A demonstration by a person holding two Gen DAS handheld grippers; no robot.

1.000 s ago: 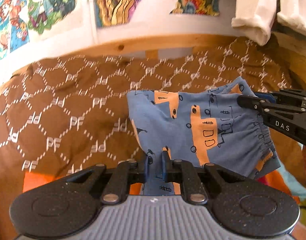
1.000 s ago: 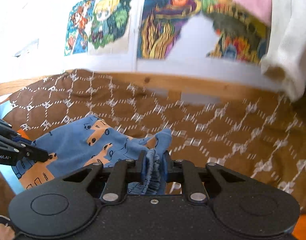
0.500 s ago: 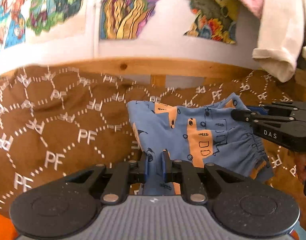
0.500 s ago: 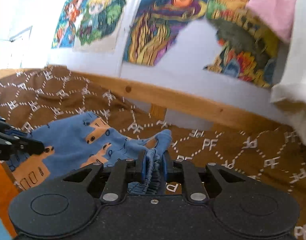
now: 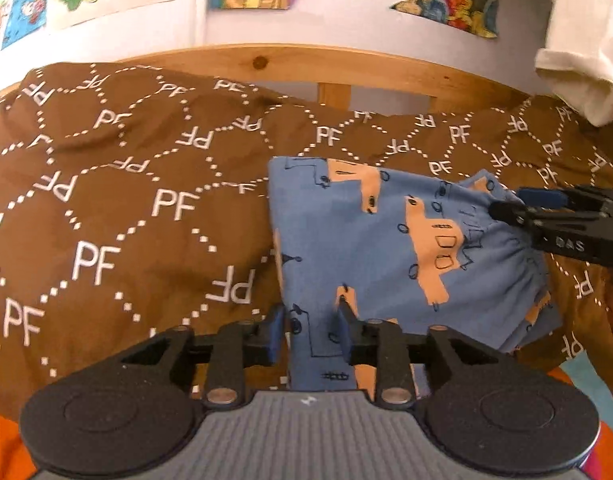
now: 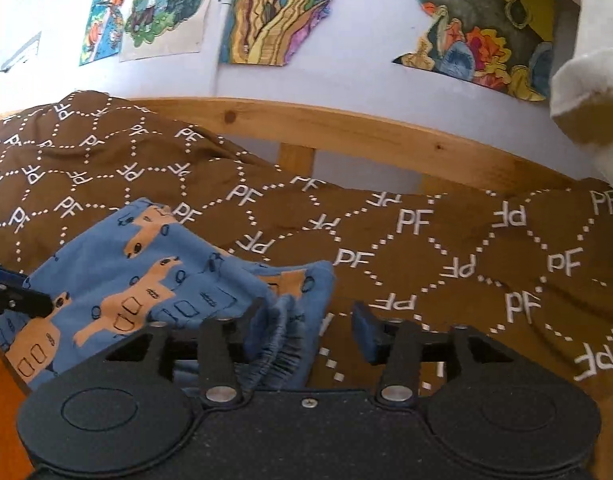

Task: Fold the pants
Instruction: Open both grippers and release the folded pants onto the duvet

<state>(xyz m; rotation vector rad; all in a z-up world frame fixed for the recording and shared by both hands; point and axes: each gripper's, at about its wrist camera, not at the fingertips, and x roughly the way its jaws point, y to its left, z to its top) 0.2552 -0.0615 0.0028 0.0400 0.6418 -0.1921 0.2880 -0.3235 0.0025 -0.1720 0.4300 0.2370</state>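
I see a brown blanket (image 5: 118, 208) with white letters spread under a wooden rail (image 6: 366, 128). On it lie the blue pants (image 5: 370, 248) with orange shapes, folded over. My left gripper (image 5: 308, 334) is opening, cloth loose between its fingers. My right gripper (image 6: 306, 326) is opening too, the gathered waistband beside one finger.

Right gripper (image 6: 308, 322) fingers opening, blue pants (image 6: 146, 280) waistband between them, over brown blanket (image 6: 466, 248).
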